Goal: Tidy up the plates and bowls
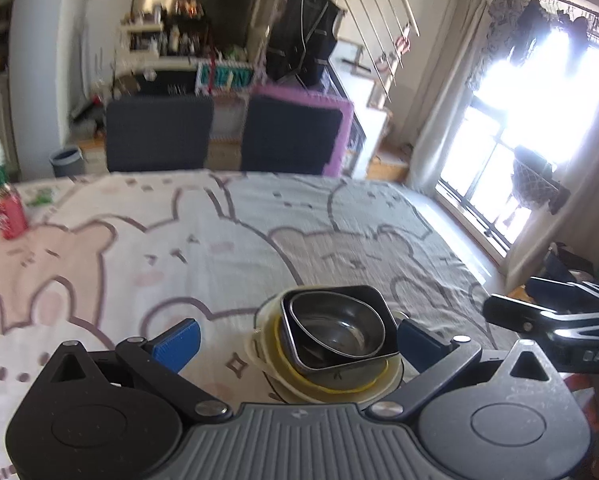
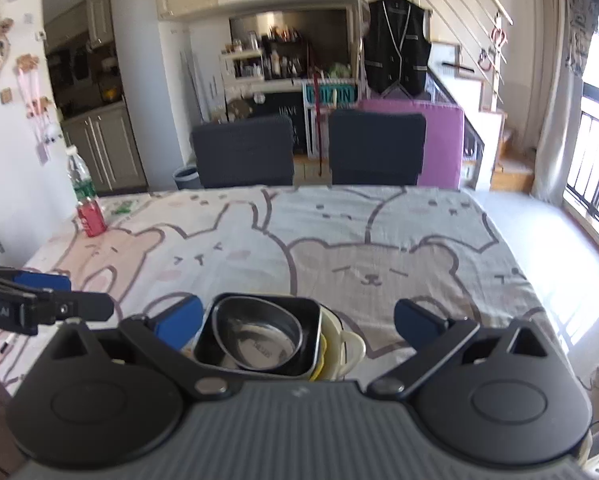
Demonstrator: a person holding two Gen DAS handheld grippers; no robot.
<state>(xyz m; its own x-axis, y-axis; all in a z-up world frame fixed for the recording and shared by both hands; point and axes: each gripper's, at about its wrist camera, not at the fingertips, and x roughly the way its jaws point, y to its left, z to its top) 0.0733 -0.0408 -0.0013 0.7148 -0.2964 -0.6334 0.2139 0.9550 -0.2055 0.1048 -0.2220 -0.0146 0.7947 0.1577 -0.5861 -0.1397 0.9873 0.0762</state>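
1. I had the left tongs (image 1: pixel 299 340) standing wide apart, blue pads either side of the stack and pressing on nothing.
2. The right tongs (image 2: pixel 299 322) were spread wide too, nothing between the pads but air above the dishes.
3. The stack of dishes (image 1: pixel 331 344) sat on the bench (image 1: pixel 179 240), at the near edge, straight below both cameras.
4. On top I saw a round steel bowl (image 1: pixel 337 326), tilted a little, nested inside a dark square dish (image 1: pixel 375 300).
5. Under those lay a yellow-rimmed plate (image 1: pixel 277 332) and a pale cream plate (image 1: pixel 265 312) at the bottom, its rim poking out on the left in the left wrist view.
6. From the right wrist view the same pile showed the cream rim (image 2: pixel 353 346) sticking out on the right, the steel bowl (image 2: pixel 259 338) resting in the square dish (image 2: pixel 311 320).
7. The bench wore a cloth printed with cartoon bears and rabbits (image 2: pixel 371 276).
8. Far left on the bench stood a red can (image 2: pixel 91 218) with a clear plastic bottle (image 2: pixel 77 176) just behind it, both well apart from the stack.
9. Beyond the far edge two dark chairs (image 2: pixel 243 152) faced the bench, and a small grey bin (image 2: pixel 186 177) stood on the floor to their left.
10. In the right wrist view, the left tongs' arm crossed the left edge, a blue pad (image 2: pixel 39 282) showing.
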